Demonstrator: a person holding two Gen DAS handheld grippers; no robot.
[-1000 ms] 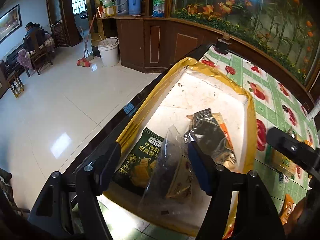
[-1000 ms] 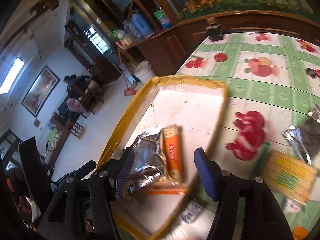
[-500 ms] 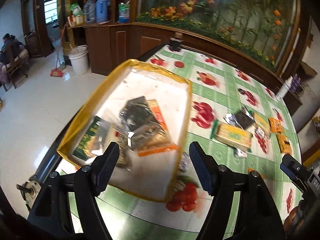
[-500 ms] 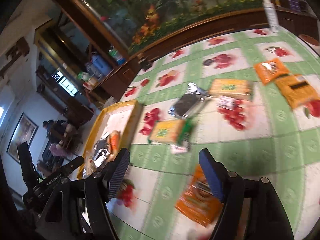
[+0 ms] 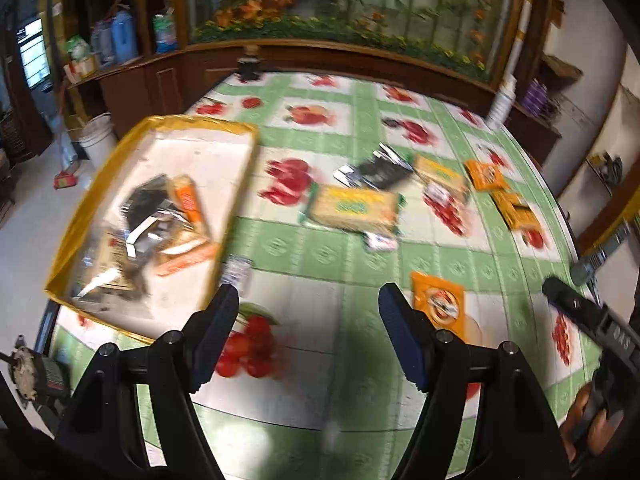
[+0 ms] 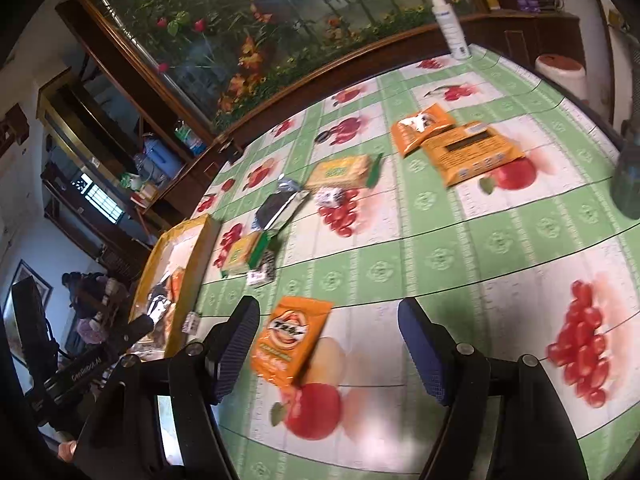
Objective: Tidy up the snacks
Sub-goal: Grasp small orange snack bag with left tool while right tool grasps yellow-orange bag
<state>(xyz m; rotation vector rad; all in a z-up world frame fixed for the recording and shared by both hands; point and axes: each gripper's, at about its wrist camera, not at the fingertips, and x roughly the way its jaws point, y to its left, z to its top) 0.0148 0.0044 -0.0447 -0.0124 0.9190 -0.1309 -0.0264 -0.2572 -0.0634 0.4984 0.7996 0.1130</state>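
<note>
A yellow-rimmed tray (image 5: 90, 212) sits at the table's left end and holds several snack packets, among them a black-silver one (image 5: 150, 204) and an orange one (image 5: 186, 202). My left gripper (image 5: 308, 296) hangs open over bare tablecloth to the right of the tray, with nothing between its fingers. Loose snacks lie beyond it: a yellow cracker pack (image 5: 354, 206), a black packet (image 5: 376, 170) and orange packets (image 5: 486, 174). My right gripper (image 6: 328, 308) is open above an orange packet (image 6: 290, 340), whose lower part lies between the fingers untouched. The tray (image 6: 200, 256) is far to its left.
Two more orange packets (image 6: 472, 152) lie at the far right of the table. A white spray bottle (image 6: 450, 28) stands at the back edge and a dark green object (image 6: 630, 184) at the right edge. A wooden ledge borders the back. A person sits far off (image 6: 84, 292).
Both grippers have swung right, away from the tray and out over the tablecloth. The right jaws stand wider than a second ago, and the packets seen between them then now lie in the tray.
</note>
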